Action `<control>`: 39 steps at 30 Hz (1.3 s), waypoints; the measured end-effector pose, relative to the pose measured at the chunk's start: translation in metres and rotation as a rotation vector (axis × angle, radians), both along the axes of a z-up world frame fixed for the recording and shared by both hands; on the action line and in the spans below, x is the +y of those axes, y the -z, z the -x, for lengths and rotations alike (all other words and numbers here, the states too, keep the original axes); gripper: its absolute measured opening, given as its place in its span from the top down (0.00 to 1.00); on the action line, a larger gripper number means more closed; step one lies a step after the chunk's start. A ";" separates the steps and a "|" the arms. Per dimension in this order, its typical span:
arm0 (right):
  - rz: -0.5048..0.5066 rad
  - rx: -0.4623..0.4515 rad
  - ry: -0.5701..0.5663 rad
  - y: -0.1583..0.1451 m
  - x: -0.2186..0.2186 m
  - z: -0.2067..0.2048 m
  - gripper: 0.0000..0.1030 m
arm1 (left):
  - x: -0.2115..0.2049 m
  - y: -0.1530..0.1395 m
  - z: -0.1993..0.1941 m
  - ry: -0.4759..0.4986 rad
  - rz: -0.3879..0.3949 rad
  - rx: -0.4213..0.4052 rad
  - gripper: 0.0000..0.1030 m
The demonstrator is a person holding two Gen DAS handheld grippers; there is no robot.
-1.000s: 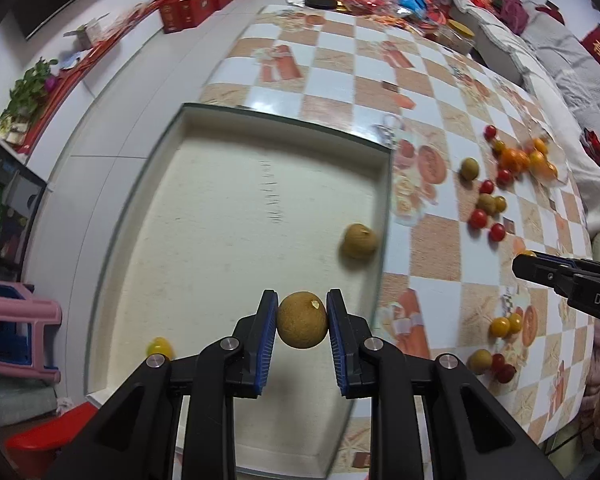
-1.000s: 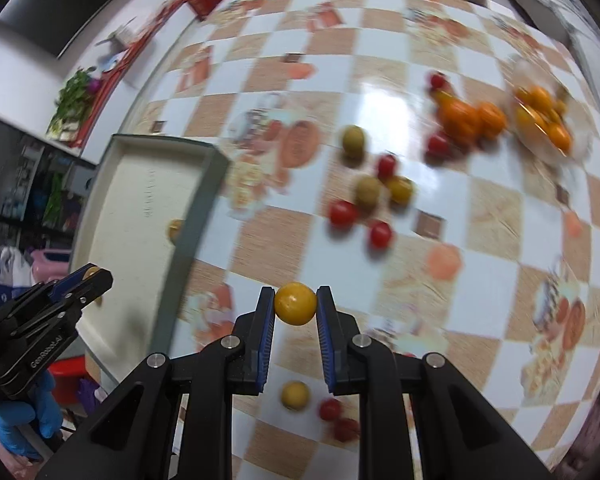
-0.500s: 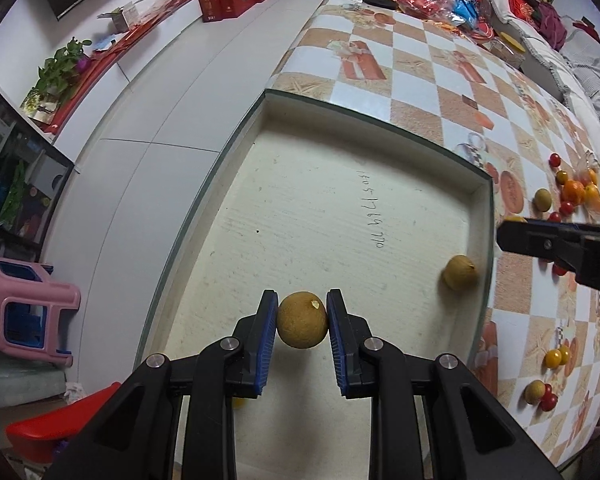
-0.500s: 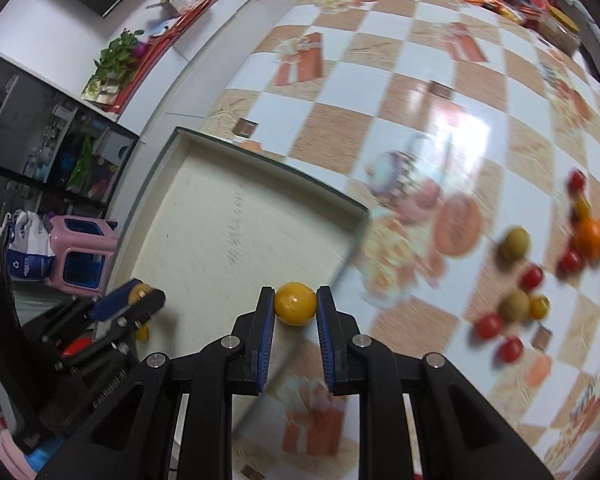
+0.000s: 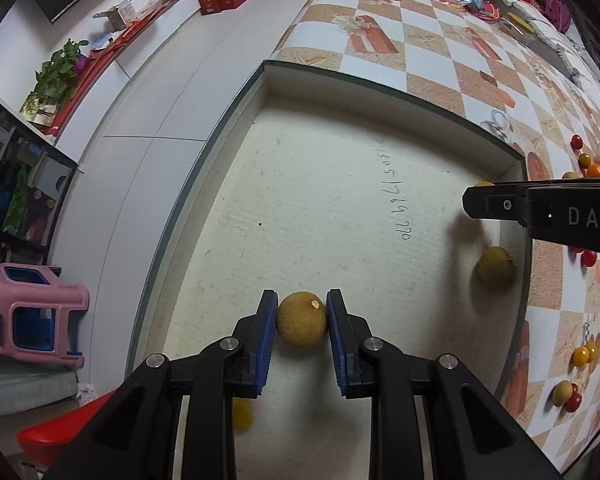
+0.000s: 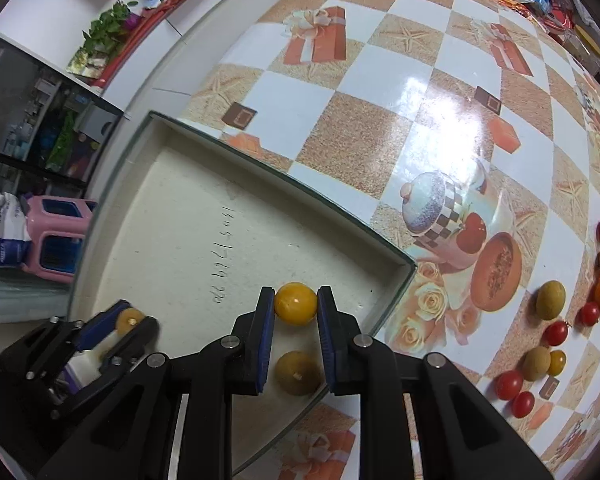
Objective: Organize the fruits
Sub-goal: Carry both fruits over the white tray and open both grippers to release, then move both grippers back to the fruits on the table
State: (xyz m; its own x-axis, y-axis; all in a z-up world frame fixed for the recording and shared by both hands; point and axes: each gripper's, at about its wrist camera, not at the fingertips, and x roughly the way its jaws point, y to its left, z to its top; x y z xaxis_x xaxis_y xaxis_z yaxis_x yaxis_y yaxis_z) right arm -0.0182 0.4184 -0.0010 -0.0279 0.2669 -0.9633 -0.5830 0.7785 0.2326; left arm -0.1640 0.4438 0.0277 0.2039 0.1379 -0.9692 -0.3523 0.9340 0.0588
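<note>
- left hand-held gripper [image 5: 302, 318] pinches a brown longan [image 5: 302, 319] low over the tray [image 5: 380, 84], ready to drop in.
- right hand-held gripper [image 6: 296, 305] pinches a yellow cherry tomato [image 6: 295, 303] above the tray's corner, near another longan [image 6: 298, 372].

The right tongs [image 6: 296, 306], yellow fruit [image 6: 295, 303] pinched between them, have crossed from over the checkered worktop [image 6: 380, 80] to above the tray [image 6: 406, 270]; the left tongs [image 5: 302, 320] have sunk nearer the tray floor, their brown fruit [image 5: 301, 324] clamped.
</note>
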 end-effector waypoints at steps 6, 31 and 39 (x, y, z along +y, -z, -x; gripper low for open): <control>0.030 0.020 -0.023 0.010 0.008 0.003 0.64 | -0.001 0.003 0.003 0.014 -0.001 0.010 0.74; -0.084 -0.033 0.243 -0.041 -0.114 -0.008 0.00 | -0.065 -0.031 0.019 0.152 -0.018 -0.013 0.26; -0.017 -0.001 0.388 -0.028 -0.204 0.006 0.00 | -0.113 -0.044 0.010 0.265 -0.001 -0.028 0.26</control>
State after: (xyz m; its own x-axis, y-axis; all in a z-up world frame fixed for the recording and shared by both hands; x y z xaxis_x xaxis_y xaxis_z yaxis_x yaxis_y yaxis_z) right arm -0.0244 0.2149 0.0268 0.0794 0.2734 -0.9586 -0.2458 0.9373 0.2470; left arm -0.1736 0.3310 0.0721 0.2595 0.0767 -0.9627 -0.0968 0.9939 0.0531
